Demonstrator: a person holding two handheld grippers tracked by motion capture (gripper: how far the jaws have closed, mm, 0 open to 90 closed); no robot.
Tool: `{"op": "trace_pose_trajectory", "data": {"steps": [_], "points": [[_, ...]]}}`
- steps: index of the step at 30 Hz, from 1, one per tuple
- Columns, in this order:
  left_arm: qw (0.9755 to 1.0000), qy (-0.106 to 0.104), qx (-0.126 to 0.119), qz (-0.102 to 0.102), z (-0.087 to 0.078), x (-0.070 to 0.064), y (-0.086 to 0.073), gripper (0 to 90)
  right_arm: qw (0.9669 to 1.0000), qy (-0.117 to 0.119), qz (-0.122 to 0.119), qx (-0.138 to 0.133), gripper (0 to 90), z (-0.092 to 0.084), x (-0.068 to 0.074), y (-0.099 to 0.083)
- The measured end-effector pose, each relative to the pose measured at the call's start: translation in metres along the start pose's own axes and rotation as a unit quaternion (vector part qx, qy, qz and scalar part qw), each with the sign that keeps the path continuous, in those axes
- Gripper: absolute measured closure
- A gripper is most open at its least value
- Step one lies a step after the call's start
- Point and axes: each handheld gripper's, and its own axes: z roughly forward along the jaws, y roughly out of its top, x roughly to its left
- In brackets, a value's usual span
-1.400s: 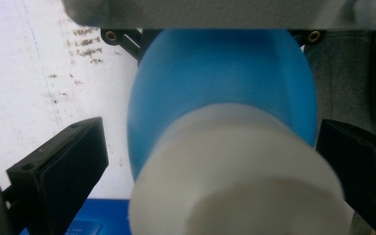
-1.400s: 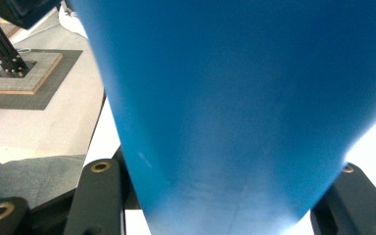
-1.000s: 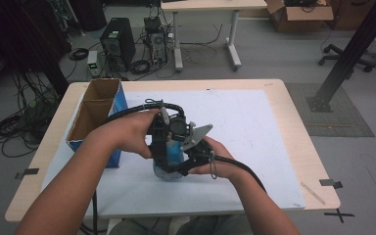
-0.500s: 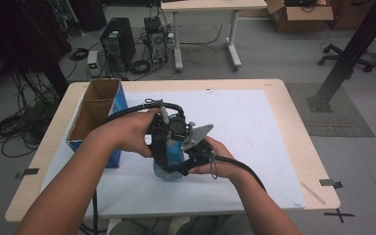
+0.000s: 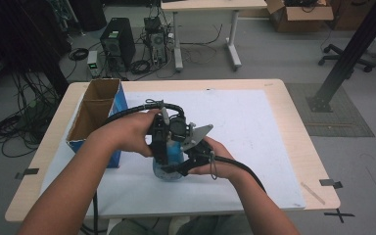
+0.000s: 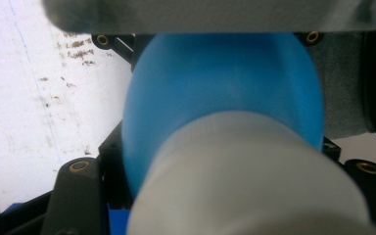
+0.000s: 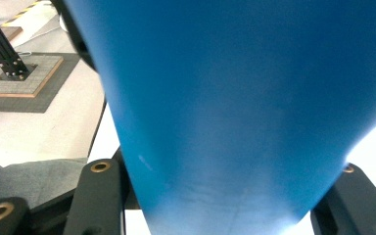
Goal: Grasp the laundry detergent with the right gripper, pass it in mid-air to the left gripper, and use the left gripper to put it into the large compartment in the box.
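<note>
Near the desk's (image 5: 274,93) six o'clock edge, the left gripper (image 5: 165,139) pinches the white cap of a blue bottle (image 5: 169,164) while the right gripper's (image 5: 196,156) fingers clamp its body, so this looks like uncapping, and twisting comes next.

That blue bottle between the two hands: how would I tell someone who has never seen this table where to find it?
Start at the table with its white mat. Near the front edge, right of the open box, two hands meet; the bottle stands between them. It is rounded, bright blue with a white cap, with the left claw above and the right claw at its side.
</note>
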Motion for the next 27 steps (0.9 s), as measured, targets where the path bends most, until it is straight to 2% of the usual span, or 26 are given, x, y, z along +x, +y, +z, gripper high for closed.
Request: {"op": "trace_pose_trajectory", "data": {"steps": [4, 5, 12, 15, 19, 27], "points": [[1.0, -0.005, -0.001, -0.002, 0.0001, 0.0007, -0.0007, 38.1, 0.9999, 0.008, 0.008, -0.003, 44.6, 0.001, 0.0021, 0.0007], [1.0, -0.005, -0.001, -0.003, 0.0002, 0.0005, -0.0005, 38.2, 1.0, 0.004, 0.003, -0.002, 44.6, 0.0013, 0.0016, 0.0006], [1.0, 0.0, 0.002, -0.003, 0.0014, 0.0008, 0.0005, 38.7, 1.0, 0.006, 0.008, -0.001, 44.6, 0.0013, 0.0021, 0.0002], [1.0, 0.001, 0.008, -0.005, 0.0039, 0.0002, 0.0011, 38.9, 1.0, -0.001, 0.001, 0.006, 44.6, 0.002, 0.0017, -0.0002], [0.9999, -0.001, 0.015, -0.006, 0.0052, -0.0006, 0.0019, 39.1, 0.9999, 0.001, -0.001, 0.011, 44.4, 0.0032, 0.0026, -0.001], [0.9999, 0.002, 0.007, -0.008, 0.0023, -0.0017, 0.0016, 39.2, 0.9999, 0.009, 0.007, 0.0, 43.3, 0.0003, 0.0028, -0.002]]}}
